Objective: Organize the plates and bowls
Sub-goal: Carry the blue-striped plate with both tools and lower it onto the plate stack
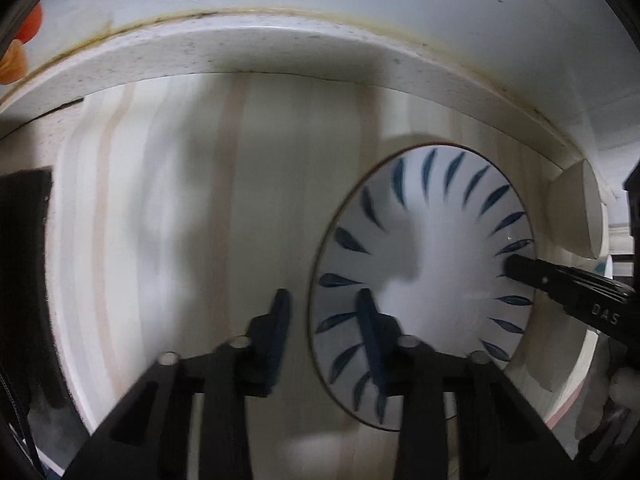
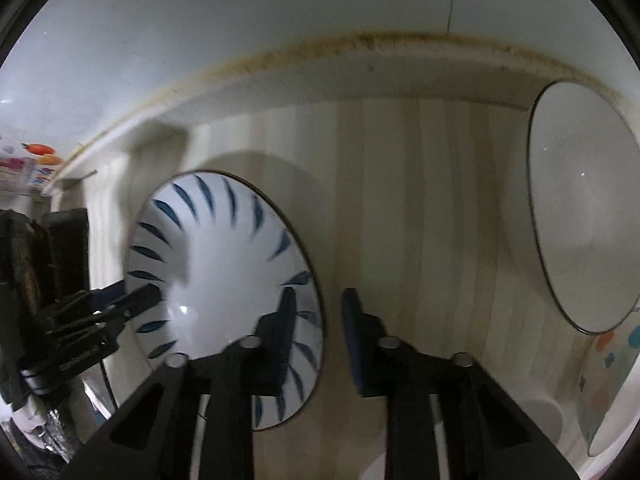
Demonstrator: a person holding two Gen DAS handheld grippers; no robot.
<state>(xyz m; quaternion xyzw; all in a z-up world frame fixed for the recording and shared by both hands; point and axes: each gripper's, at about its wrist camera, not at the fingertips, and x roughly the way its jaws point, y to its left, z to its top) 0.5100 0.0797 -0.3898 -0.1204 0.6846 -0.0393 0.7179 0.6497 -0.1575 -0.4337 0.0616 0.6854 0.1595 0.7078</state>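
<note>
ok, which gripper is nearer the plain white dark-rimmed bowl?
Right. Right gripper straddles the rim of the blue-leaf-patterned bowl on the side toward the plain white bowl; left gripper straddles the opposite rim, farther away.

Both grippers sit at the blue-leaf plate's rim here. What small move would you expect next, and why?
Probably closing both grippers. The left gripper is open, straddling the near-left rim of the blue-leaf plate, and the right gripper is open astride the opposite rim. The plate appears to lie flat on the striped mat, apparently not yet clamped, so pinching the rim comes before any lift toward the plain white bowl.
</note>
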